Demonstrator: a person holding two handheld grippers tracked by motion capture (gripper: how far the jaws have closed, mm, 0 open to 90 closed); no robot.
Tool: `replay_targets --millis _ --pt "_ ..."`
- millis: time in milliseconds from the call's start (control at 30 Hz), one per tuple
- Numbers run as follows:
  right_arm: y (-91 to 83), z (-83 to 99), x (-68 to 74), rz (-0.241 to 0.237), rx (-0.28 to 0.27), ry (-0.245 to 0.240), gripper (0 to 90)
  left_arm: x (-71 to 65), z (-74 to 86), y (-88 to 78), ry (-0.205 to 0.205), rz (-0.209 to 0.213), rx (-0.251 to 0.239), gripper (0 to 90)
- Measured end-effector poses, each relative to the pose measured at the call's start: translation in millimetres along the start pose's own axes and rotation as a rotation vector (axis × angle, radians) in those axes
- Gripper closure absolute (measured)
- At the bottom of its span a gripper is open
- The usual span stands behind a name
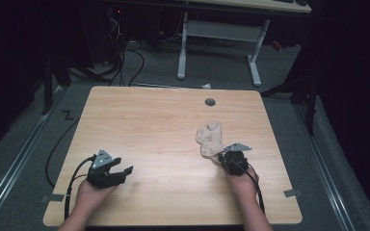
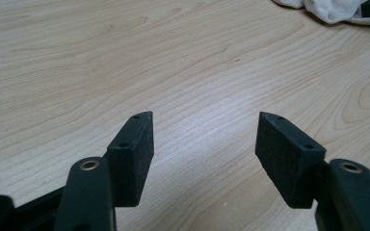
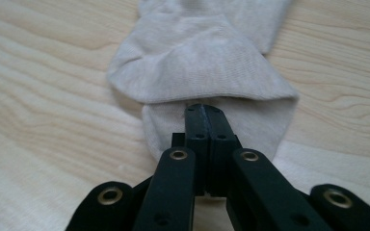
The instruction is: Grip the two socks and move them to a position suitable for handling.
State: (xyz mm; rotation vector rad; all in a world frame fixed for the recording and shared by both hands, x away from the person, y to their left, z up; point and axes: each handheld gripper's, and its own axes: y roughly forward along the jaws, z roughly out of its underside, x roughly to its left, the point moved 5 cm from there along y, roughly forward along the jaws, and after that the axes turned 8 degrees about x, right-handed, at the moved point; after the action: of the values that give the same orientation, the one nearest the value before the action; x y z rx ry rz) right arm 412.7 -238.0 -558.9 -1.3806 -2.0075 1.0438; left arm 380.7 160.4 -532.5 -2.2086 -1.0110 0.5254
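Observation:
A crumpled beige sock (image 1: 209, 137) lies on the right half of the wooden table (image 1: 149, 120). My right gripper (image 1: 224, 156) sits at the sock's near end. In the right gripper view its jaws are pressed together (image 3: 204, 109) on the sock (image 3: 197, 62), with the tips under a folded-over layer of fabric. Near the front left of the table my left gripper (image 1: 124, 164) is open. Its pads (image 2: 137, 144) stand wide apart over bare wood, holding nothing. The left gripper view catches the sock (image 2: 337, 9) at its top right corner.
A round grey grommet (image 1: 210, 102) is set into the table near its far edge. Beyond the table, a white desk frame (image 1: 219, 31) and cables (image 1: 125, 57) stand on the grey floor. Grey tape tabs (image 1: 292, 193) mark the table's front corners.

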Motion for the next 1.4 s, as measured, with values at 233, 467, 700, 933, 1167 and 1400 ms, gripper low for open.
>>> replay_targets --millis 233,467,700,933,1167,1400 --pt "-6.0 9.0 18.3 -0.039 -0.014 -0.038 89.9 -1.5 0.0 0.7 0.007 0.001 0.0 38.9" --pt "-11.7 16.5 44.5 -0.087 -0.02 -0.104 89.8 -4.1 -0.5 1.1 0.018 0.004 0.001 38.5" --pt "-14.5 19.1 77.5 -0.151 -0.021 -0.174 89.6 -5.8 -0.7 1.0 0.03 0.002 0.005 38.5" --pt "-15.2 19.5 110.9 -0.204 -0.028 -0.248 89.4 -7.5 -0.6 2.2 0.031 0.009 0.007 38.4" --pt "-16.0 20.1 138.0 -0.238 -0.031 -0.31 89.0 -9.0 -0.4 3.0 0.037 0.01 0.011 38.3" --pt "-18.9 18.6 144.2 -0.233 -0.039 -0.332 86.3 -8.6 -0.3 3.1 0.035 0.009 0.014 38.3"
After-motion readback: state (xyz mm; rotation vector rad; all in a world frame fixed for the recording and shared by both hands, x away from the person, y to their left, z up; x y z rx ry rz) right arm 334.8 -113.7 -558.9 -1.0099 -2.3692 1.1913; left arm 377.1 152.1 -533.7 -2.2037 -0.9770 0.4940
